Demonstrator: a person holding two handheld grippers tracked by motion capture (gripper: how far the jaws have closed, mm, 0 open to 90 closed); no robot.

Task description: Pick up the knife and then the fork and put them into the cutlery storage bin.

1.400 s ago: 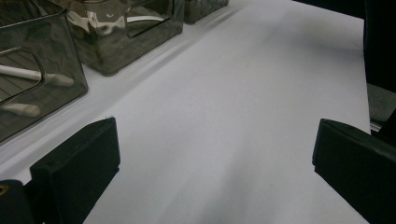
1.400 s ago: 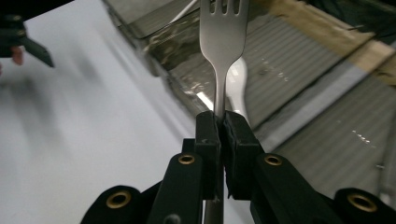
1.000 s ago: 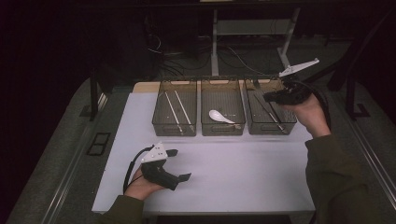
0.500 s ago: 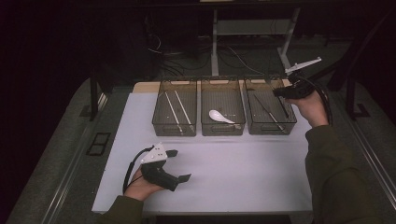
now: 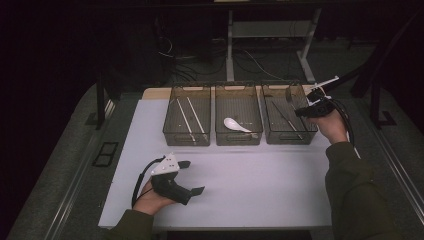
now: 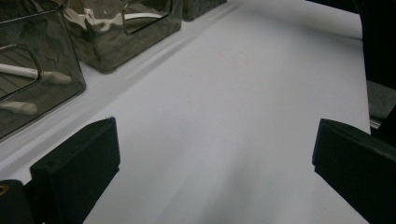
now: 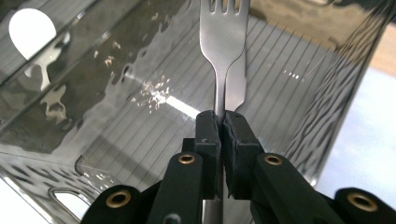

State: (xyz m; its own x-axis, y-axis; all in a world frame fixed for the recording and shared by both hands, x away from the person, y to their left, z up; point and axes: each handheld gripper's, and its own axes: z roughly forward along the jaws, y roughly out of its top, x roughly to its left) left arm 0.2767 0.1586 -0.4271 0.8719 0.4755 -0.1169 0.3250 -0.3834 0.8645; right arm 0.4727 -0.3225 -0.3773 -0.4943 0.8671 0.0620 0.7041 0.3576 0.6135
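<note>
- Fork (image 7: 223, 42) sits clamped by its handle between the pads of my right gripper (image 7: 222, 122), tines pointing away from the camera, above the ribbed floor of the right-hand bin (image 5: 289, 134).
- In the high view, my right gripper (image 5: 309, 103) hangs over the far right corner of that bin, near its wall.
- Risk: I hold only the narrow handle, so the fork can pivot or slip between the pads if the tines strike the bin wall or floor.
- Risk: releasing from height lets the fork bounce, or land across the utensils (image 5: 286, 118) already lying in this bin.
- Risk: a drift sideways places it in the middle bin (image 5: 238, 139) with the white spoon (image 5: 235, 124).
- My left gripper (image 5: 192, 176) rests on the table (image 5: 260, 175), jaws spread wide, grasping nothing.
</note>
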